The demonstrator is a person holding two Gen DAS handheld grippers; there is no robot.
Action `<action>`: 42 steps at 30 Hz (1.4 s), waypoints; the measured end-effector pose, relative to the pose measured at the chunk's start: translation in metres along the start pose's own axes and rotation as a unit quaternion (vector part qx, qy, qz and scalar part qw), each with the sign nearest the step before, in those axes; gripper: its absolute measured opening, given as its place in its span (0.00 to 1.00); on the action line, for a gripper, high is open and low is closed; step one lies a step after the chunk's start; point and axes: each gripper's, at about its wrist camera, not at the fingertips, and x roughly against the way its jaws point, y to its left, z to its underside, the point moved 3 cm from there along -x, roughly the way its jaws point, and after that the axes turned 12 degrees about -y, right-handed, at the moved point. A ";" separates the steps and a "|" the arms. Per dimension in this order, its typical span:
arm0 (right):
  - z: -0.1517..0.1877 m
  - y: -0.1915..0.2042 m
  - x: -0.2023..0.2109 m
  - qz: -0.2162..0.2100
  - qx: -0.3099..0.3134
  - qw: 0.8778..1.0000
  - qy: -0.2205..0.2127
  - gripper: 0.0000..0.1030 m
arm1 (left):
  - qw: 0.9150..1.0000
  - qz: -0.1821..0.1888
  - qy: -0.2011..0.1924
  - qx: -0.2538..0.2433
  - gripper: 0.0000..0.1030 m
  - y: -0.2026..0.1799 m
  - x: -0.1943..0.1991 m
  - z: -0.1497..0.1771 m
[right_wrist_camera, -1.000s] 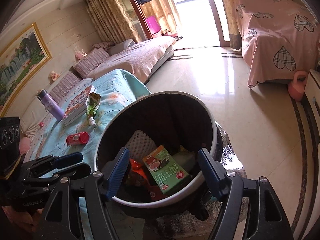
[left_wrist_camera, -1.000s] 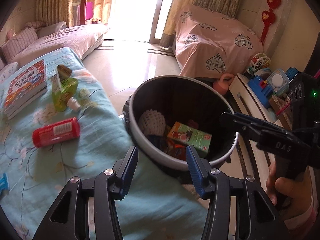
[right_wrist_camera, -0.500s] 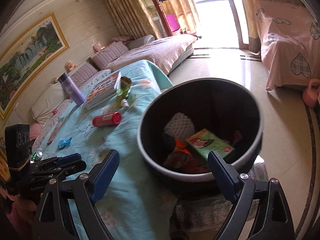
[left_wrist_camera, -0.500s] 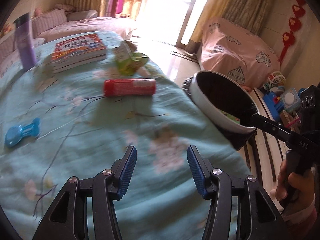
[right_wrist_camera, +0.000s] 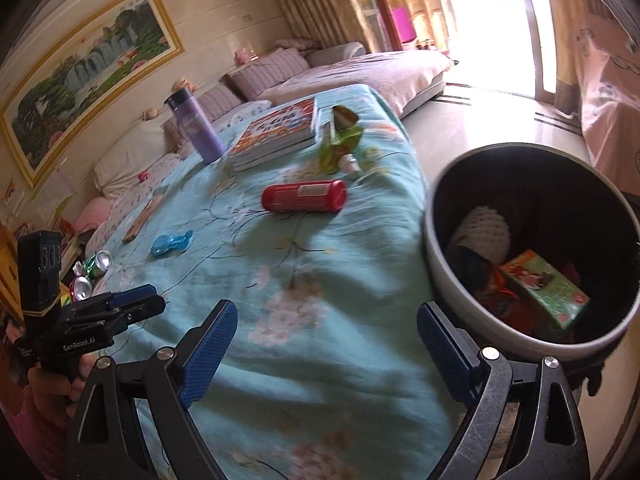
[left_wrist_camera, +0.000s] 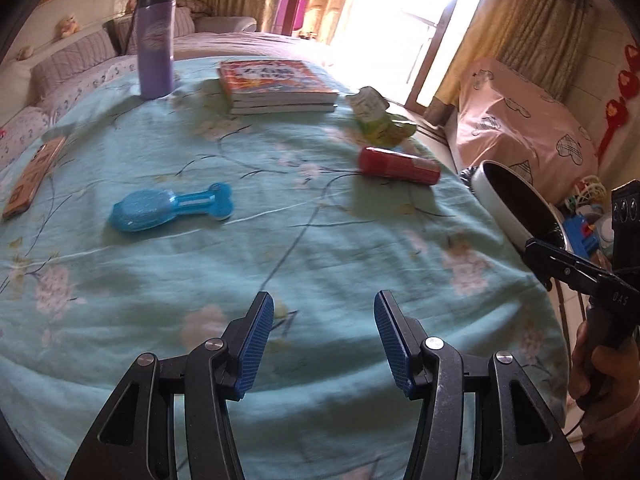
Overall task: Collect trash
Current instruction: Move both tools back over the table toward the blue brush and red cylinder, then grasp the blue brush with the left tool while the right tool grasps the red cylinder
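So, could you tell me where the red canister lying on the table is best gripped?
Grip the red canister around its mid-body from above, fingers either side of its long axis. It lies flat on the tablecloth, clear of the green wrapper, and the right hand-held gripper is already open.

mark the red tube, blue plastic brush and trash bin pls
red cylindrical tube (left_wrist_camera: 398, 166), left wrist view, mid-body
blue translucent plastic brush (left_wrist_camera: 168, 207), left wrist view, neck
round grey trash bin (right_wrist_camera: 442, 280), right wrist view, near rim

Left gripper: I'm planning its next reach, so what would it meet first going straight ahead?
Likely the pale blue flowered tablecloth itself. The open left gripper has bare cloth ahead; the red cylindrical tube lies farther and right, though depth is unclear.
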 end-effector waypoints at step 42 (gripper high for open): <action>-0.051 0.034 -0.154 0.027 0.202 0.972 0.113 0.55 | 0.991 0.022 0.085 -0.104 0.42 0.069 -0.065 -0.044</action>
